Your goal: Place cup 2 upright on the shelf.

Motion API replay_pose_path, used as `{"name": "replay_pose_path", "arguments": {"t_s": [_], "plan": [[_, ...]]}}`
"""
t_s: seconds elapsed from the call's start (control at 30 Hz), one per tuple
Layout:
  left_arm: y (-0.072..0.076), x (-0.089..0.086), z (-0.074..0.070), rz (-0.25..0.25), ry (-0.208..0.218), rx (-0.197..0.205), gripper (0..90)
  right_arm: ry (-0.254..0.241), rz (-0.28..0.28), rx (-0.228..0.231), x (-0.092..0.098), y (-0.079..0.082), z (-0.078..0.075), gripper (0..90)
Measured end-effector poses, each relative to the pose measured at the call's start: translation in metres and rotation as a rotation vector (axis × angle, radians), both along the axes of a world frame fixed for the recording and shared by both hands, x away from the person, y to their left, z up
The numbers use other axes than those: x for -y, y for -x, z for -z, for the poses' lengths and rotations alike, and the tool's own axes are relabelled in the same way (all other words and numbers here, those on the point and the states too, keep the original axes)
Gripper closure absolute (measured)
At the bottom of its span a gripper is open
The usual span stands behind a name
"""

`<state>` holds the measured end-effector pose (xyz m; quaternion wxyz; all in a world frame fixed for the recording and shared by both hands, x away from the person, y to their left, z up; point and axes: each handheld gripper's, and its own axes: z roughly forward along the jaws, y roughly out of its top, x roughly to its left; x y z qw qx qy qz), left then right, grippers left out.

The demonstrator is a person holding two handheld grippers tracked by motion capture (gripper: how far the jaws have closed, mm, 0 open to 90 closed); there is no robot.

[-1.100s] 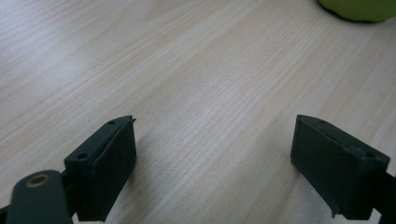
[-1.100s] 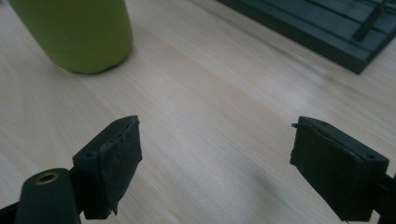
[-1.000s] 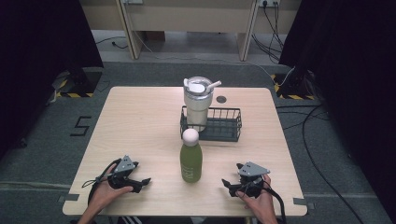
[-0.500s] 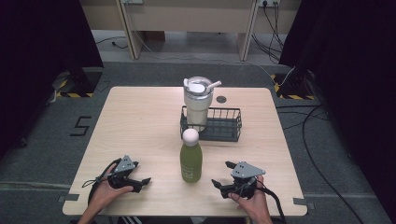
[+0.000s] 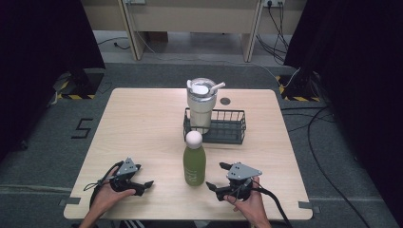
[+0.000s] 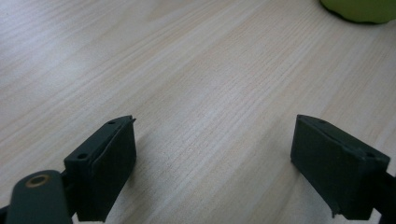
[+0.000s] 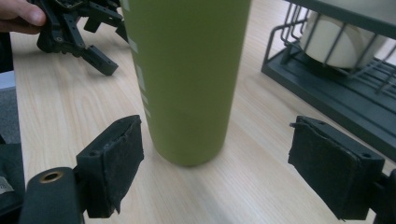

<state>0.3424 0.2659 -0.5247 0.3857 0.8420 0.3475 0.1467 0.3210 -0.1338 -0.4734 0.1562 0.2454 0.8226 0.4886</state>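
On a pale wooden table (image 5: 133,123), an upright green bottle (image 5: 194,164) with a round white cap stands near the front edge, between 2 hand-held grippers. At the bottle's right, the right gripper (image 5: 215,188) faces its base, jaws spread with nothing between the pads. Off to the bottle's left, the left gripper (image 5: 145,184) rests with jaws spread over bare wood. Behind the bottle, a cream tumbler (image 5: 200,104) stands inside a dark wire basket (image 5: 228,130).

Green bottle (image 5: 194,160) blocks table (image 5: 142,123) centre; wire basket (image 5: 223,127) close behind; left half open.
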Motion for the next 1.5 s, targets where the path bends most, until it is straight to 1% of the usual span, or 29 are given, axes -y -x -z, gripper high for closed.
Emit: {"name": "replay_pose_path", "arguments": {"t_s": [0.2, 0.3, 0.57, 0.67, 0.73, 0.8, 0.9, 1.13, 1.5], "plan": [[0.000, 0.000, 0.000, 0.000, 0.000, 0.000, 13.6, -0.018, -0.019, 0.013, -0.008, -0.003, -0.002, 17.6], [0.000, 0.000, 0.000, 0.000, 0.000, 0.000, 13.7, -0.034, -0.025, 0.009, -0.010, -0.005, -0.003, 17.5], [0.000, 0.000, 0.000, 0.000, 0.000, 0.000, 13.7, -0.042, -0.042, 0.018, -0.018, -0.008, -0.003, 17.4], [0.000, 0.000, 0.000, 0.000, 0.000, 0.000, 13.7, -0.053, -0.044, 0.015, -0.021, -0.010, -0.001, 17.3], [0.000, 0.000, 0.000, 0.000, 0.000, 0.000, 13.7, -0.050, -0.043, 0.019, -0.021, -0.011, 0.000, 16.9], [0.000, 0.000, 0.000, 0.000, 0.000, -0.001, 13.6, -0.054, -0.045, 0.009, -0.024, -0.012, 0.001, 16.8], [0.000, 0.000, 0.000, 0.000, 0.000, 0.000, 13.6, -0.055, -0.058, 0.016, -0.027, -0.013, 0.001, 16.8], [0.000, 0.000, 0.000, 0.000, 0.000, 0.000, 13.6, -0.064, -0.079, 0.011, -0.038, -0.016, 0.006, 16.5], [0.000, 0.000, 0.000, 0.000, 0.000, 0.000, 13.6, -0.082, -0.081, 0.010, -0.045, -0.023, 0.012, 16.3]]}}
